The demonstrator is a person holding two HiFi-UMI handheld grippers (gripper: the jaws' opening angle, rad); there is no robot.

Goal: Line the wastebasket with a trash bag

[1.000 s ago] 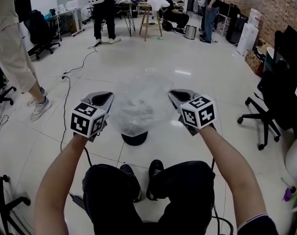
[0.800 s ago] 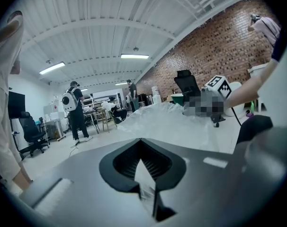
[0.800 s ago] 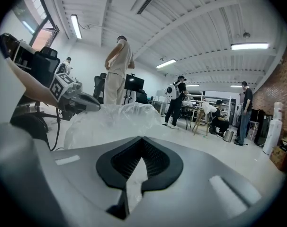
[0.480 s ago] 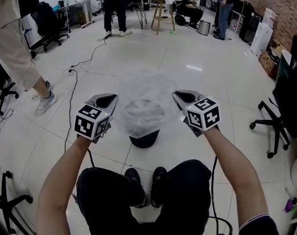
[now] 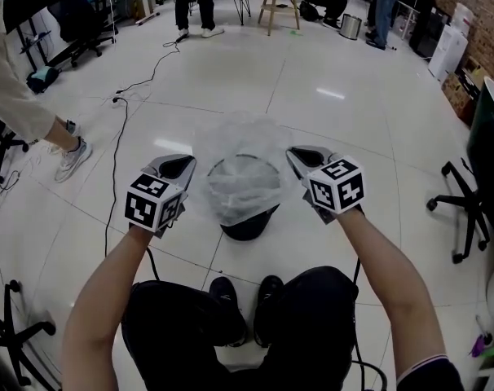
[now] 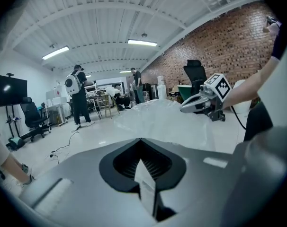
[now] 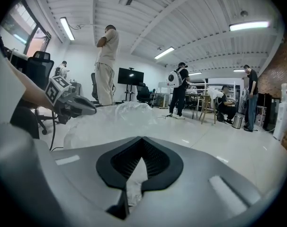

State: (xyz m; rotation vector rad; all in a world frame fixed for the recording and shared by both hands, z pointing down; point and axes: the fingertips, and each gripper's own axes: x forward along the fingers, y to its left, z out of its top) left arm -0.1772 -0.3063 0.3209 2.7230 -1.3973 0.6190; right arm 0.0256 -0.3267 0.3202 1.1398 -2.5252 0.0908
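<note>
Left gripper (image 5: 170, 168): jaws closed, pinching the trash bag (image 5: 242, 182) film at the bag's 9 o'clock edge. Right gripper (image 5: 305, 160): jaws closed on the film at 3 o'clock.

Wastebasket (image 5: 249, 226): black, round, upright on the floor (image 5: 312, 96). The bag lies over its mouth and hides the interior.

Bag: clear, crinkled film, spread between both grippers and puffed up above the basket.

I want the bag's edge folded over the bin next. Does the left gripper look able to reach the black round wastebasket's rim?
Probably yes: the left gripper, shut on the clear plastic trash bag, hangs near the black round wastebasket, with only that film over the rim and nothing else between.
</note>
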